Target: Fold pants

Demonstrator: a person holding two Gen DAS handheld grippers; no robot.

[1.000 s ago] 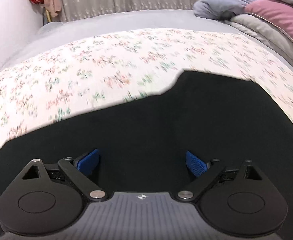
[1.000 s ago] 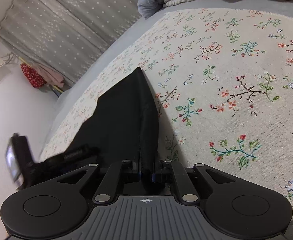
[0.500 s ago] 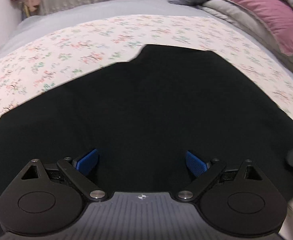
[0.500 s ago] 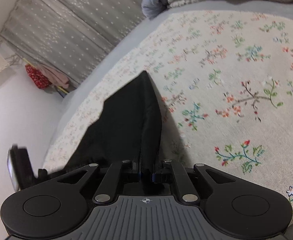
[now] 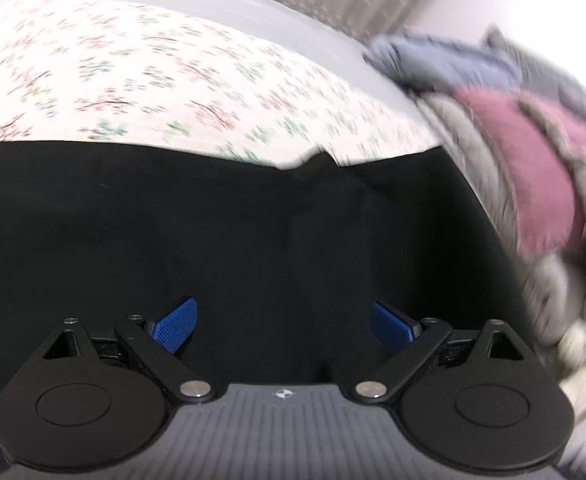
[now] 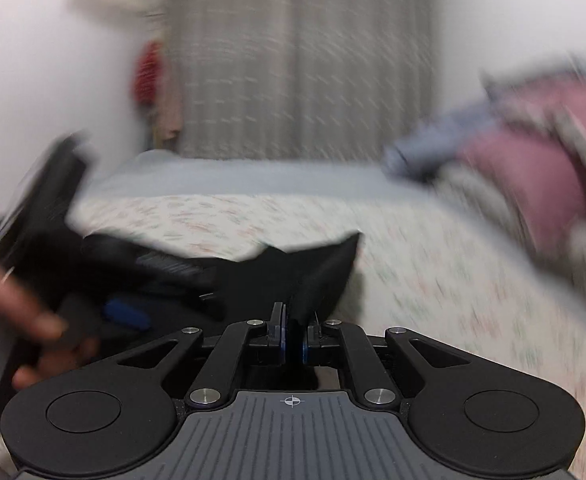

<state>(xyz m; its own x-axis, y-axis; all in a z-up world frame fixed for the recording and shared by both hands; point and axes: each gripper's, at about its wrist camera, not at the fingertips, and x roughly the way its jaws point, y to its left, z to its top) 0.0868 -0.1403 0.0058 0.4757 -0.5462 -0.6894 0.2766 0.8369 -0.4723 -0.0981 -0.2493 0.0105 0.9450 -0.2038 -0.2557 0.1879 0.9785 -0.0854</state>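
Black pants (image 5: 253, 232) lie on the floral bedsheet (image 5: 133, 64), spread broad across the left wrist view, long axis running left to right; which end is the waist cannot be determined. Left gripper (image 5: 283, 322) hovers over the fabric, blue pads (image 5: 175, 322) wide apart, grasping nothing. Right gripper (image 6: 292, 334) is clenched on a pants edge (image 6: 317, 276), the held fold rising ahead toward a corner. Pink and grey bedding (image 5: 533, 168) sits at right, blurred.

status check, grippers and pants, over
Left gripper open over pants. Right gripper shut on pants edge. Pants spread on floral sheet. Nothing in the way.
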